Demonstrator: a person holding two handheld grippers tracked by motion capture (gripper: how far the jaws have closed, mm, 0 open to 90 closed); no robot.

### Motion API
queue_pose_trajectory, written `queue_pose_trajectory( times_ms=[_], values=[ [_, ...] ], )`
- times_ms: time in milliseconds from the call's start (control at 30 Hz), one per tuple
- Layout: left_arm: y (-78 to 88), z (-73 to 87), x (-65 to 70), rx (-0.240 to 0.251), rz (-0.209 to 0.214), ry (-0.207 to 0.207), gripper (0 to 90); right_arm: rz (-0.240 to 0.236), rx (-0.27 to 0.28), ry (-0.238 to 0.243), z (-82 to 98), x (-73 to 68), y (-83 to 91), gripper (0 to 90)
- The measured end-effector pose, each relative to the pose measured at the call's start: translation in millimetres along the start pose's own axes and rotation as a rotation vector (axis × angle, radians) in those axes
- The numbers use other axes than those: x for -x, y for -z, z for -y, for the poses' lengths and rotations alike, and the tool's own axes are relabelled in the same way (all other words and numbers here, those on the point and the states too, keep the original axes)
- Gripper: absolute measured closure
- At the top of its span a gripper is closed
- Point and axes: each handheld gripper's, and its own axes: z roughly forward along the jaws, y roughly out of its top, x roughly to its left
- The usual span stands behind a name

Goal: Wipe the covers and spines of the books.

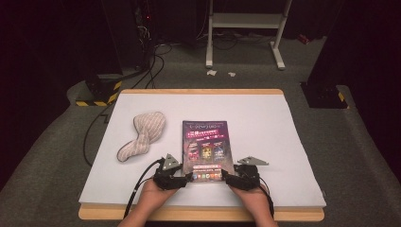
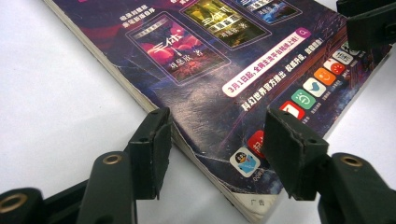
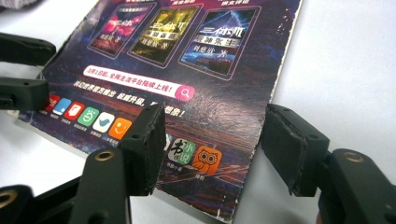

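Magazine (image 1: 205, 149) flat near table's (image 1: 283, 156) front edge. Left gripper (image 1: 188, 177) and right gripper (image 1: 224, 176) straddle its near corners, jaws spread, not pinching. Cloth bundle (image 1: 142, 135) toward the left edge.

Glossy, creased paper magazine (image 1: 205, 150) on matt white table cover (image 1: 265, 123); striped cloth pouch (image 1: 143, 134) beside it.

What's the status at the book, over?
Left gripper and right gripper open at book's near corners. Book flat, not gripped. Cloth bag lies clear.

high view looks down; both gripper views closely share the magazine (image 1: 205, 150).
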Motion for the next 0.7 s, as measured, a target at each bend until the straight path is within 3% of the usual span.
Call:
queue_pose_trajectory(
  times_ms=[500, 700],
  values=[
    [0.4, 0.8, -0.4, 0.005, -0.003, -0.004, 42.4, -0.01, 0.087, 0.001, -3.1, -6.0, 9.2, 41.5],
    [1.1, 1.4, -1.1, 0.006, -0.002, -0.002, 42.6, -0.015, 0.149, 0.037, -8.8, -16.0, 15.3, 41.7]
  ],
)
